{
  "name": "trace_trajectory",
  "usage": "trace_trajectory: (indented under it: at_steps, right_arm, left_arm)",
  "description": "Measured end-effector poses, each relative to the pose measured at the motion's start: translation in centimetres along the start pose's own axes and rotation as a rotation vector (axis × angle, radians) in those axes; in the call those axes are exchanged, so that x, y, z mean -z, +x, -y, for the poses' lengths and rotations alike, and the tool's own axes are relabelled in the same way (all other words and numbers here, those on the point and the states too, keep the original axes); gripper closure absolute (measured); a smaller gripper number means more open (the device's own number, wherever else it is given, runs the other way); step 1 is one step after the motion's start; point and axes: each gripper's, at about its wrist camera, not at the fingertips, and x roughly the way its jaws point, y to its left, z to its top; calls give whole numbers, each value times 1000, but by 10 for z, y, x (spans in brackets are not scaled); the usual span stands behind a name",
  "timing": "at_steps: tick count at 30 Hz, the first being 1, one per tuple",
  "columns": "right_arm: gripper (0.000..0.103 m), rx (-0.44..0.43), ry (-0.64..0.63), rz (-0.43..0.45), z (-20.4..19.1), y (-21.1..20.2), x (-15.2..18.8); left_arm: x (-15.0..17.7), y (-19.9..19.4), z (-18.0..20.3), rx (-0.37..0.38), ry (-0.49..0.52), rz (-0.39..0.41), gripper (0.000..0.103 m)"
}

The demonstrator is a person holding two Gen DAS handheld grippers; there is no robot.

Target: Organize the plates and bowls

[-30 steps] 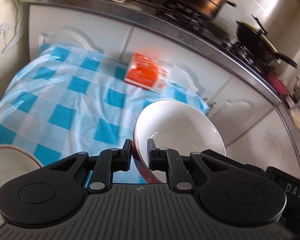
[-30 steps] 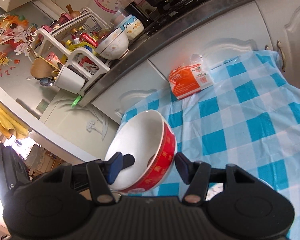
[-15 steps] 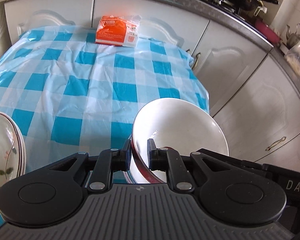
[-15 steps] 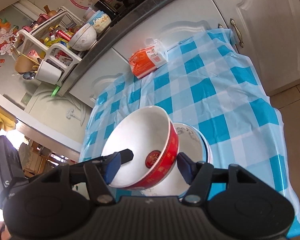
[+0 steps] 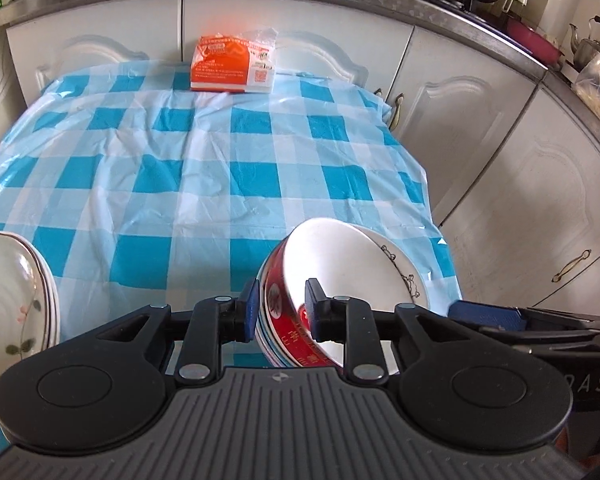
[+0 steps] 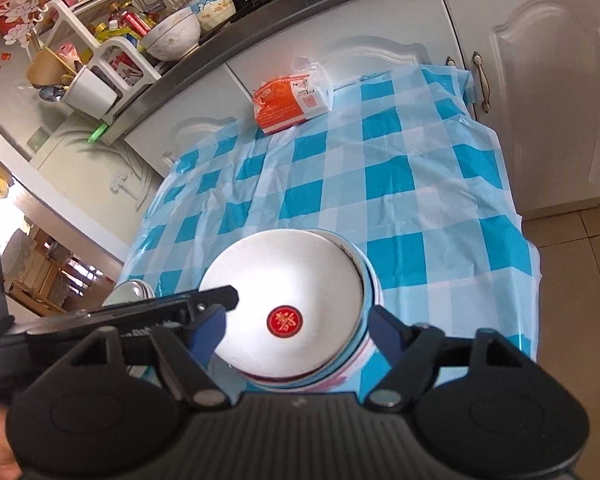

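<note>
Now the red bowl point(image 5: 300, 320) is seen nested in a stack of bowls point(image 6: 364, 280) at the near edge of the blue-checked tablecloth point(image 5: 220, 168). Its rim sits between the fingers of the left gripper point(image 5: 281, 312), with a gap visible at the left pad; whether it is gripped cannot be told. The right gripper point(image 6: 296, 330) is spread wide around the stack. Plates point(image 5: 16, 288) are stacked to the left, and an orange packet point(image 5: 232, 64) lies at the far edge.
</note>
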Motion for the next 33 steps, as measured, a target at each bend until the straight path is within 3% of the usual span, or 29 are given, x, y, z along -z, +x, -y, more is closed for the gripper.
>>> trace_trajectory:
  at_steps: [4, 9, 14, 21, 28, 33]
  right_arm:
    - [17, 13, 41, 37, 6, -17, 6]
    - [14, 71, 87, 92, 8, -43, 16]
    - [8, 102, 91, 146, -12, -61, 25]
    - [3, 128, 20, 157, -94, -63, 37]
    - [1, 193, -46, 130, -183, -69, 54]
    - [1, 269, -98, 163, -239, -92, 65]
  left_arm:
    - [-2, -20, -10, -10, 14, 29, 60]
    - [-3, -28, -30, -24, -7, 26, 62]
    - [7, -53, -63, -31, -8, 23, 52]
    - [37, -116, -136, -69, -36, -3, 37]
    - [64, -181, -221, -128, -106, 5, 6]
    - [76, -215, -270, -164, -147, 16, 2]
